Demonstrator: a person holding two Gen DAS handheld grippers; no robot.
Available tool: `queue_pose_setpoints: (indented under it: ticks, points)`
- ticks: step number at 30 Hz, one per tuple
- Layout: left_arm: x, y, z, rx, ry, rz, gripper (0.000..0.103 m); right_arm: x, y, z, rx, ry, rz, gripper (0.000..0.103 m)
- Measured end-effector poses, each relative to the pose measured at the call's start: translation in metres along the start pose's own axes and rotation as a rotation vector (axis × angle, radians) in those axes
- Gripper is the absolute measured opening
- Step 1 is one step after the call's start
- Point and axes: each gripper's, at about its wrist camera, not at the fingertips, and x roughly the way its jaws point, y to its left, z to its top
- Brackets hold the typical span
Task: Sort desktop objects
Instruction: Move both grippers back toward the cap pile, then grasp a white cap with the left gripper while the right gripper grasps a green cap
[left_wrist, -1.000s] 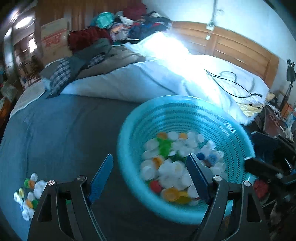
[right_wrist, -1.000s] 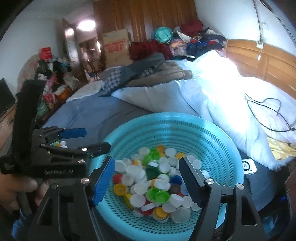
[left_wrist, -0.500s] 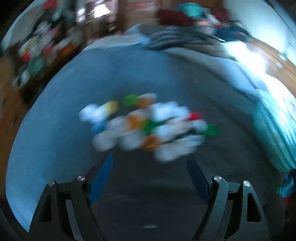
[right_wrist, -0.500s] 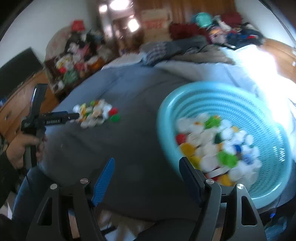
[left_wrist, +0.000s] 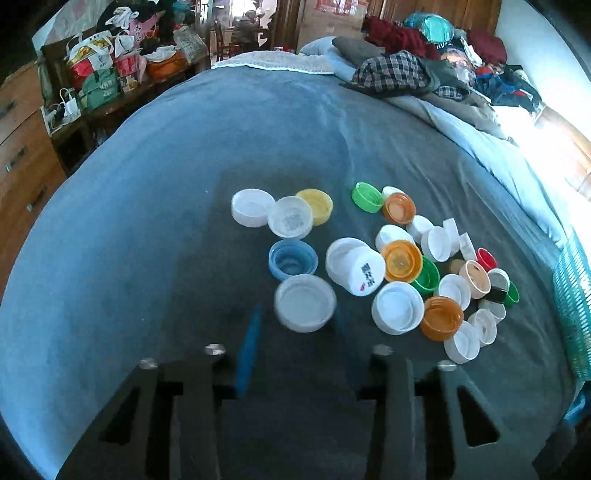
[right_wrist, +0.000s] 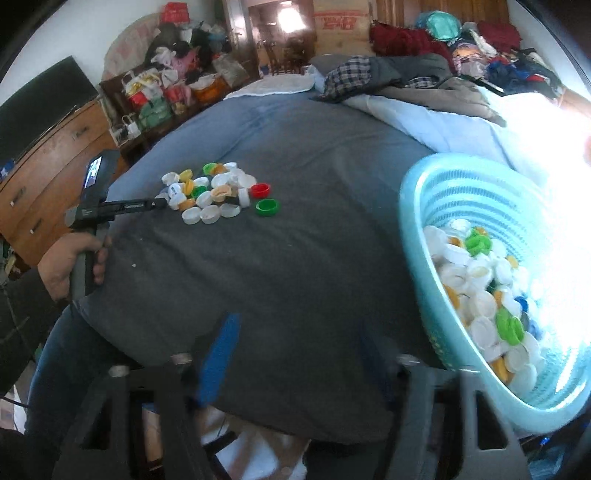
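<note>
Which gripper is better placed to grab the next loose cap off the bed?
Left. The left gripper is right at the cap pile, jaws closing around the near white cap. The right gripper hangs over bare blanket beside the blue basket, nothing between its closing jaws.

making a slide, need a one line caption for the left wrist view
Left tool closing around a white cap at the near edge of a loose pile of bottle caps on a grey bedspread.
</note>
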Motion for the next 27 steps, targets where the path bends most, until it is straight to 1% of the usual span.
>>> queue_pose_setpoints:
  ticks: [2,5,8,12,13,17,21,27]
  points:
    - [-0.007,0.004,-0.002,-0.003,-0.03,-0.015,0.027,0.007,0.005,0.008,0.003,-0.005,0.018,0.052]
    - [-0.026,0.01,-0.013,-0.012,-0.095,-0.014,0.027,0.024,0.017,0.026,-0.024,-0.012,0.033,0.05]
    - [-0.038,0.018,-0.024,-0.021,-0.141,-0.002,0.027,0.047,0.026,0.046,-0.043,-0.017,0.05,0.05]
    - [-0.03,0.031,-0.042,-0.064,-0.129,-0.018,0.027,0.094,0.033,0.073,-0.07,0.009,0.038,0.049]
    - [-0.031,0.032,-0.043,-0.065,-0.137,-0.024,0.027,0.109,0.034,0.079,-0.073,0.027,0.029,0.045]
    - [-0.034,0.028,-0.043,-0.046,-0.145,-0.015,0.027,0.151,0.034,0.095,-0.081,0.069,0.015,0.044]
    - [-0.033,0.029,-0.045,-0.051,-0.147,-0.024,0.027,0.178,0.031,0.101,-0.081,0.099,-0.019,0.044]
    - [-0.033,0.03,-0.045,-0.051,-0.149,-0.025,0.027,0.2,0.038,0.107,-0.105,0.126,-0.036,0.044]
